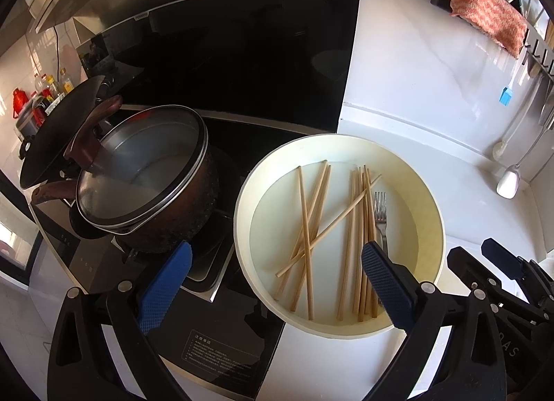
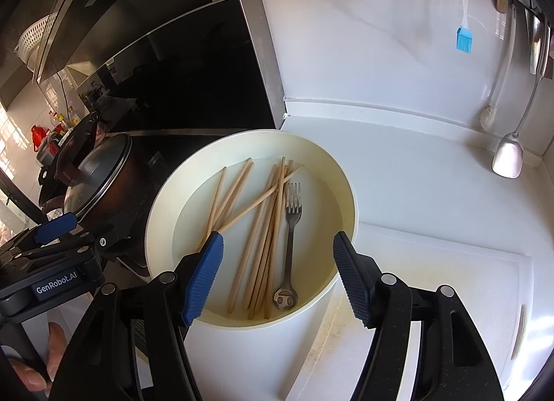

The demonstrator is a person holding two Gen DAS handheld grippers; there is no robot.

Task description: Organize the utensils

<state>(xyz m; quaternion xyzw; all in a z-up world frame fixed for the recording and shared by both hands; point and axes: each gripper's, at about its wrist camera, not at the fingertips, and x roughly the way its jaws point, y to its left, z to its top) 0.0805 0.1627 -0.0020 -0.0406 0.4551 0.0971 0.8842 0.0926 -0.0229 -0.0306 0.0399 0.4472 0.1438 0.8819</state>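
Observation:
A cream round basin (image 1: 431, 214) (image 2: 346, 186) stands on the white counter and holds several wooden chopsticks (image 1: 306, 228) (image 2: 266, 228) and a metal fork (image 1: 380, 217) (image 2: 291, 228). My left gripper (image 1: 277, 259) is open and empty, hovering over the basin's near left part, its right finger above the fork's handle. My right gripper (image 2: 277, 252) is open and empty above the basin's near side, with the chopsticks and the fork between its fingers. The right gripper also shows in the left wrist view (image 1: 502, 259), and the left one in the right wrist view (image 2: 55, 228).
A brown pot with a glass lid (image 1: 149, 176) (image 2: 100, 172) stands on the black stove left of the basin. A white cutting board (image 2: 432, 297) lies right of it. A rail with a pink cloth (image 1: 484, 10), a blue brush (image 2: 464, 39) and ladles (image 2: 509, 158) hangs on the wall.

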